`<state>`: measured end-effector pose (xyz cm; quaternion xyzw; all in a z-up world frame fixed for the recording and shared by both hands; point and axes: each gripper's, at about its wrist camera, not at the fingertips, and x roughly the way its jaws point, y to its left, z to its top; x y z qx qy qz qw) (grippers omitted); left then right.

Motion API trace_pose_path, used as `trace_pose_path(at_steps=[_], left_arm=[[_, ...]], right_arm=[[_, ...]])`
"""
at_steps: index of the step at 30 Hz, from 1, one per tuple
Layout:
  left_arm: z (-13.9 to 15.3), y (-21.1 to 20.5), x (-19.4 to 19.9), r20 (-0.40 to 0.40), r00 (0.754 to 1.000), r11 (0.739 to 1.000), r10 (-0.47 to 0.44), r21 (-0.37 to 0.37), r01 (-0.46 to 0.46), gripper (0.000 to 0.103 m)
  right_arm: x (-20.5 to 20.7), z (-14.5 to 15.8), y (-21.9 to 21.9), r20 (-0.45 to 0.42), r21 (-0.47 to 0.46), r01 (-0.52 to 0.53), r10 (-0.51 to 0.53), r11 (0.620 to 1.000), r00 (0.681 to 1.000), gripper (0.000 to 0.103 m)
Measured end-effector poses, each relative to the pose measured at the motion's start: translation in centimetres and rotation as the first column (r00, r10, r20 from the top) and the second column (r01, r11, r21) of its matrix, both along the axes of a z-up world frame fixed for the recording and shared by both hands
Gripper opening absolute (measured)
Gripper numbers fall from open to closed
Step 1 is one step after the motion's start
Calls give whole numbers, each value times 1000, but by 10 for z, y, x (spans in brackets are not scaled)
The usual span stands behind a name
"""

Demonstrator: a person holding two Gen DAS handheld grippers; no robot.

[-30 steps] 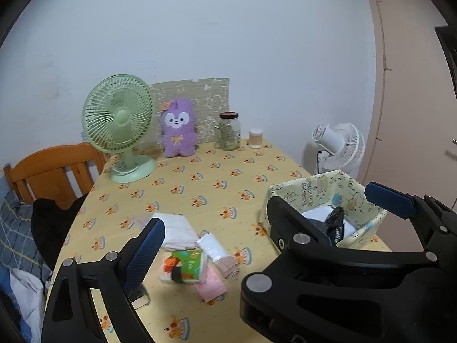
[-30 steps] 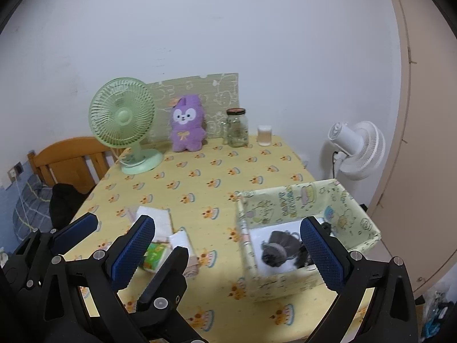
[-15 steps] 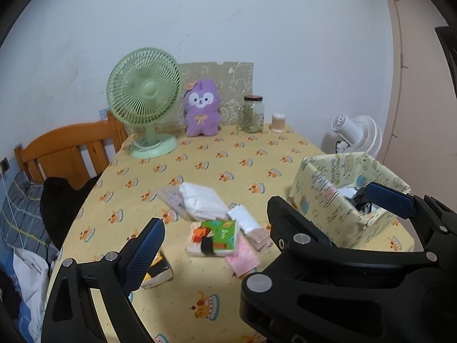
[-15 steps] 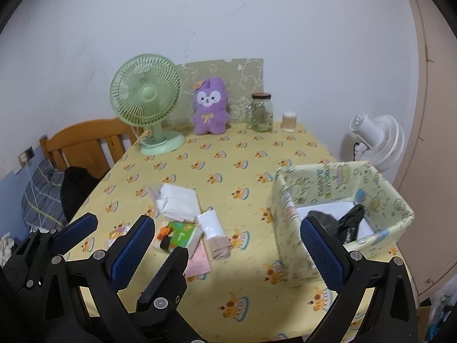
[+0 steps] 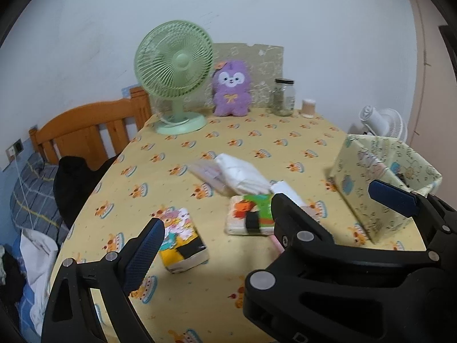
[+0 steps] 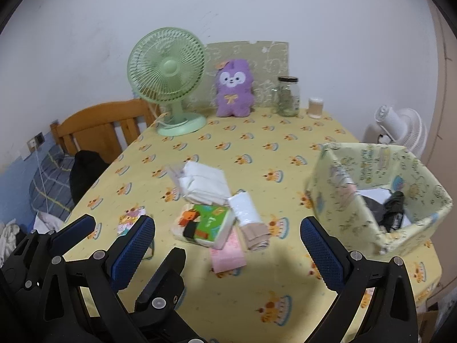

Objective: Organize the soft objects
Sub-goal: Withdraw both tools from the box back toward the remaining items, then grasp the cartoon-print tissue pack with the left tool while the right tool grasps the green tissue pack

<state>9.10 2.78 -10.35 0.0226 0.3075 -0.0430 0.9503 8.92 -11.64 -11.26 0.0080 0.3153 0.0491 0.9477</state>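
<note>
Soft items lie mid-table: a white folded bundle (image 6: 204,184), a green-orange tissue pack (image 6: 204,224), a white and beige roll (image 6: 250,218), a pink pack (image 6: 228,254). A cartoon-print pack (image 5: 181,241) lies nearer the left edge, just ahead of my left gripper's left finger. A patterned fabric box (image 6: 380,197) at the right holds dark items (image 6: 390,207). My left gripper (image 5: 268,220) is open and empty above the near table. My right gripper (image 6: 228,251) is open and empty, over the pink pack.
A green desk fan (image 6: 168,80), a purple plush (image 6: 234,88), a glass jar (image 6: 288,95) and a small cup (image 6: 315,108) stand at the back by the wall. A wooden chair (image 5: 88,131) with dark clothing stands at the left. A white fan (image 6: 400,131) stands beyond the right edge.
Both views have swung left and down toward the pile of soft items. The cartoon-print pack has come into the left wrist view. Both grippers stay open.
</note>
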Motion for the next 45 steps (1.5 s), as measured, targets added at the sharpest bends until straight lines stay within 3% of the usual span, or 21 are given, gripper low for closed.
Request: trace_pose_path(at_steps=[8,12,21,24,27,29,31,39,45], left_arm=[[-23,22,14,-57,996,998,66,-9,-67,96],[-34,30,24,-74,987,990,141,18,-140,96],[-52,42,42,-130,981,989,146,-15,-149,95],[-59,44,48,-149,978,988,146,-24,-151,89],[-64,45,54,-162,974,986,160,-26,-166,76],[-66,45,58,-177,973,987,150,-29,-158,63],[-66,45,61,-171,975,989,142,-11,-146,58],[-66,48,73,-168,978,992,121,-11,-125,55],[-66,51,74,-176,979,994,100,-26,-107,55]], right_arm=[[17,-24,20,-50,-25,-39,38,999,998,103],[29,-36,26,-68,-32,-42,40,999,997,103],[49,-52,36,-117,-61,-49,42,997,992,103],[55,-59,39,-138,-73,-47,37,996,990,103],[62,-65,42,-155,-83,-45,32,996,987,103],[68,-69,42,-167,-75,-37,24,996,986,103],[75,-74,44,-180,-83,-29,13,996,984,103],[89,-79,51,-182,-70,-21,8,997,983,103],[92,-80,52,-199,-21,-59,53,998,979,90]])
